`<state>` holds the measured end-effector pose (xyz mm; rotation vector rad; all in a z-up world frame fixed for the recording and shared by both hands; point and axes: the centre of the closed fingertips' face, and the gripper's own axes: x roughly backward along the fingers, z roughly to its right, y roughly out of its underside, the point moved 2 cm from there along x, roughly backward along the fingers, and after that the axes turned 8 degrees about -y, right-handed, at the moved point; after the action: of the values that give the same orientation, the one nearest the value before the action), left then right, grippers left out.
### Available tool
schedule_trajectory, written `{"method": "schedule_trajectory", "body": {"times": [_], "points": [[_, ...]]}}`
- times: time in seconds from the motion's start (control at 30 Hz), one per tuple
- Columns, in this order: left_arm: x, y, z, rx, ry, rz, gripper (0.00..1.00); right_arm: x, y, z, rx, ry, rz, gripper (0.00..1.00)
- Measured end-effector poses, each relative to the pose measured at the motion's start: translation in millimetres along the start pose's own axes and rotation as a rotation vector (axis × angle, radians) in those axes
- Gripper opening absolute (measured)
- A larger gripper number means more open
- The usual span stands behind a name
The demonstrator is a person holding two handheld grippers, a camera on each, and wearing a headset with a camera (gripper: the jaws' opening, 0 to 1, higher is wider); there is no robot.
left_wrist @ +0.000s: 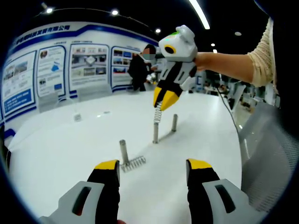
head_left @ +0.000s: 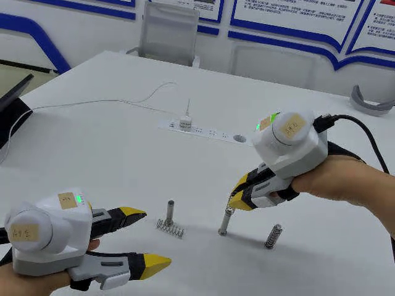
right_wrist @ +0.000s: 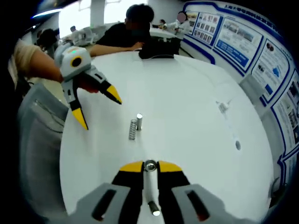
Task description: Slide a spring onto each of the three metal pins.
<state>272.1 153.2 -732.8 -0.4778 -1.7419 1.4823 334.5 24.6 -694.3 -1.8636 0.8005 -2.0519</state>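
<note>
Operator: Left tool (head_left: 155, 239) sat nearest, jaws spread and empty. Where was the work?

Technician: Right tool (head_left: 234, 200) pinched a spring (left_wrist: 158, 113) over the middle pin (head_left: 224, 223). A loose spring (head_left: 170, 229) lay touching the left pin (head_left: 170, 211). Judged light, flexible and prone to roll; grip mid-coil, gently. The surface (head_left: 111, 154) offered open room, with its edges well away from the pins.
</note>
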Motion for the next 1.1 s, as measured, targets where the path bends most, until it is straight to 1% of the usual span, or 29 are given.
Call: {"method": "schedule_trajectory", "body": {"times": [0.37,0.8,1.1], "points": [[0.3,1.1,-1.2,0.002,-0.003,-0.002,0.58,-8.7,5.6,3.9,-0.02,-0.009,-0.008,0.12],[-0.5,3.3,-0.6,0.004,0.003,-0.011,0.58,-26.8,17.7,4.3,-0.061,-0.026,-0.027,0.12],[-2.0,4.9,1.9,0.005,0.008,-0.016,0.58,-39.3,27.4,4.3,-0.087,-0.034,-0.036,0.12]]}}
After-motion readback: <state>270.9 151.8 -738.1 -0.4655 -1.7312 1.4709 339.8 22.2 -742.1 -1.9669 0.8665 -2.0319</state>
